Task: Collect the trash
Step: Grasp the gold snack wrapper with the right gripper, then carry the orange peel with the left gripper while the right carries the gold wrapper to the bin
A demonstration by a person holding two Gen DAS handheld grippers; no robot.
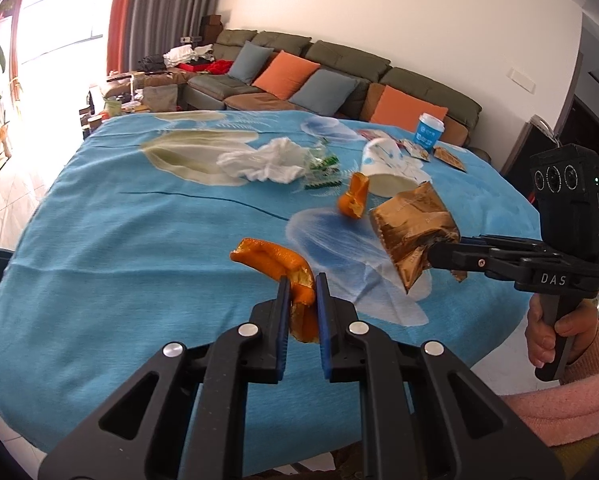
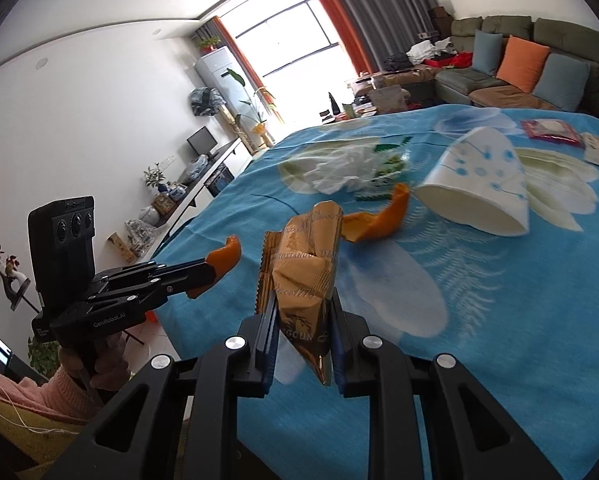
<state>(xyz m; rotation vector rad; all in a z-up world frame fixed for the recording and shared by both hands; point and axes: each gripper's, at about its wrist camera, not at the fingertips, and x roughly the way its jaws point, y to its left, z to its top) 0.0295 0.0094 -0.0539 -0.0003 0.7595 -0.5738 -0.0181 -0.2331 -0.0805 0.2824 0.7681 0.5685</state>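
Risk 1: the left claw (image 1: 302, 286) grips only the lower end of its orange peel (image 1: 277, 264). The rest curls up and away to one side, unsupported. A quick swing or tilt could lever the peel out of the pads.

Risk 2: the right claw (image 2: 304, 312) clamps the brown snack wrapper (image 2: 307, 264) near its bottom corner. The film looks glossy and crumpled, so it may slide free or fold over during transport.

Risk 3: no bin is visible in either view. A long carry gives both grips more chance to fail.

Claw state: both claws are closed nearly fully, each gripping one item held clear above the blue cloth on the desk (image 1: 119, 240).

Remaining trash on the desk: a second orange peel (image 1: 353, 196), a tipped paper cup (image 1: 391, 168), crumpled white tissue (image 1: 265, 160), a clear green-printed wrapper (image 1: 321, 170), and small packets near an upright blue cup (image 1: 429, 130).
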